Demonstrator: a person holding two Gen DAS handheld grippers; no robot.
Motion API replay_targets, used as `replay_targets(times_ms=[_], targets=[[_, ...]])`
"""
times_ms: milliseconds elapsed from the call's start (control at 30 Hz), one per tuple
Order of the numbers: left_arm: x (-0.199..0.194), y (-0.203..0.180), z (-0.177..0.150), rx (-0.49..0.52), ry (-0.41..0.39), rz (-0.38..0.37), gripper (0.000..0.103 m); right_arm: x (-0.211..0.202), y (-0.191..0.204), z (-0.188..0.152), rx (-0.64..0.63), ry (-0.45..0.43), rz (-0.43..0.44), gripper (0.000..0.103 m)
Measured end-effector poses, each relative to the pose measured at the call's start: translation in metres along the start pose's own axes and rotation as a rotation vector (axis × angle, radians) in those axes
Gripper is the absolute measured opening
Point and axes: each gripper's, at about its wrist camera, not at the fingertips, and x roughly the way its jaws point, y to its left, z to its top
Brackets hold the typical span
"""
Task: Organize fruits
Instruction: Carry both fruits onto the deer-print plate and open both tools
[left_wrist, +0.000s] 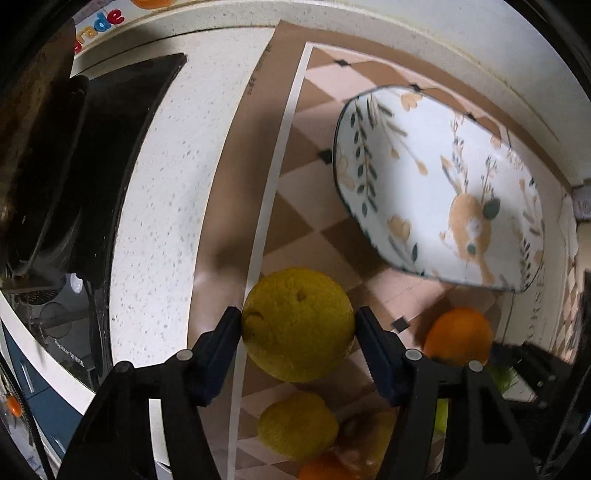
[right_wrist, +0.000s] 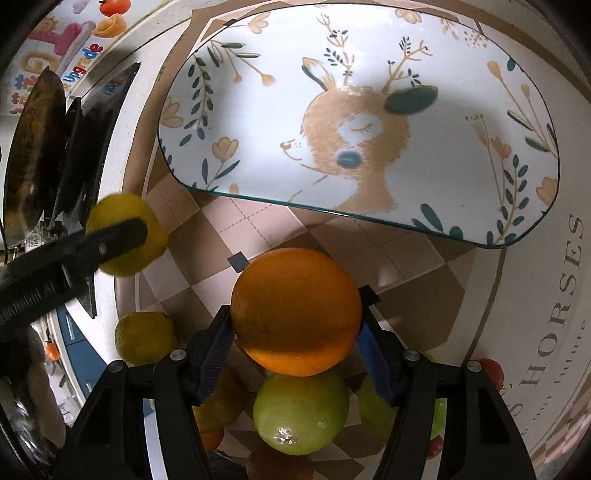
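My left gripper (left_wrist: 298, 320) is shut on a yellow lemon (left_wrist: 297, 324) and holds it above the checkered mat (left_wrist: 314, 221). My right gripper (right_wrist: 295, 315) is shut on an orange (right_wrist: 296, 311), just in front of the white deer-pattern plate (right_wrist: 480, 129). The plate (left_wrist: 424, 155) is also in the left wrist view, empty. In the right wrist view the left gripper's finger (right_wrist: 110, 240) and its lemon (right_wrist: 122, 214) show at left. The orange (left_wrist: 458, 336) shows at right in the left wrist view.
Loose fruit lies below: a second lemon (left_wrist: 297, 424), a green apple (right_wrist: 301, 413), another lemon (right_wrist: 144, 338), small red fruits (right_wrist: 493, 371). A black stove and dark pan (right_wrist: 33, 158) stand left on the speckled counter (left_wrist: 166, 203).
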Motion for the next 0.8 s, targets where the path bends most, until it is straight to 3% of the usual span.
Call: replay_targets(times_ms=[233,333,500,633,800], targets=[[0.002,-0.002,-0.001,-0.010,-0.013,-0.005,0.061,0.000,-0.002,-0.003,0.000,0.001,-0.013,0.067],[-0.018,-0.010,-0.001,0.006,-0.045,-0.019,0.061,-0.010,-0.008,-0.008,0.007,-0.020,-0.008,0.067],[-0.067,-0.038,0.015,0.038,-0.136,-0.085,0.061,-0.065,-0.025,-0.011,0.037,-0.121,0.070,0.067],[-0.075,-0.065,0.049,0.072,-0.166,-0.121,0.061,-0.097,-0.054,0.022,0.082,-0.205,0.035,0.067],[-0.046,-0.086,0.094,0.093,-0.113,-0.098,0.061,-0.093,-0.086,0.072,0.115,-0.196,-0.032,0.067]])
